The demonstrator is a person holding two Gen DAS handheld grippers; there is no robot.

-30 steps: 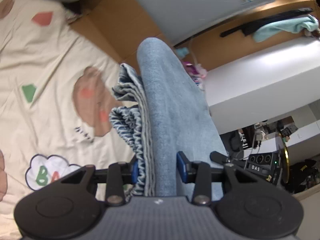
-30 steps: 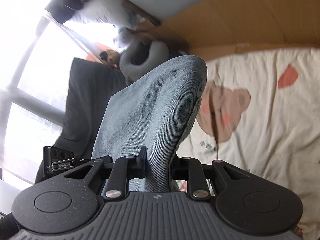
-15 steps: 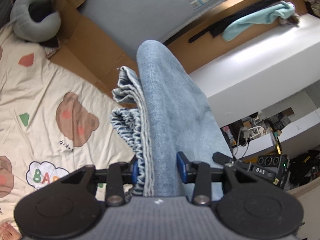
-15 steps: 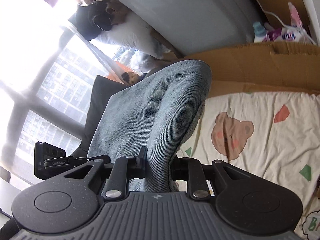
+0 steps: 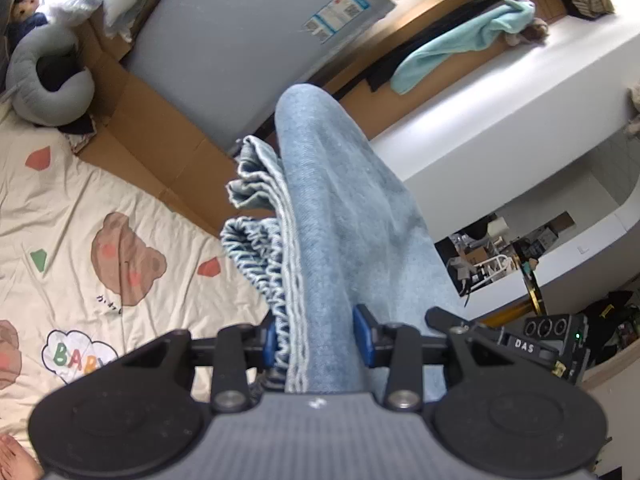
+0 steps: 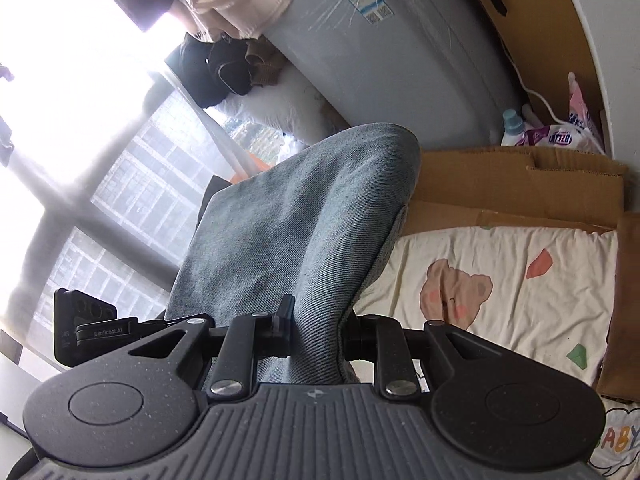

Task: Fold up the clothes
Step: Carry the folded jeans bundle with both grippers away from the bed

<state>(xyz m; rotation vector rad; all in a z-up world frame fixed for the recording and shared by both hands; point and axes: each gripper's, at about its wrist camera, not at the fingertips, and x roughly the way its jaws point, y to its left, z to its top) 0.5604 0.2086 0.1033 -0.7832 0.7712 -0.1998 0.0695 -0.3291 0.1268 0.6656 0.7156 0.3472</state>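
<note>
While angled downward above the bedsheet (image 5: 80,208), both grippers' fingers (image 5: 362,338) (image 6: 282,322) clamp the denim garment (image 5: 340,220).

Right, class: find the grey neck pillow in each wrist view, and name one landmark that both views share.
Left wrist view: the grey neck pillow lies at the far upper left, at the edge of the printed sheet beside the cardboard.
Right wrist view: not in it, as far as the picture shows; the held denim garment may hide it.
Shared landmark: the brown bear print on the sheet.
</note>
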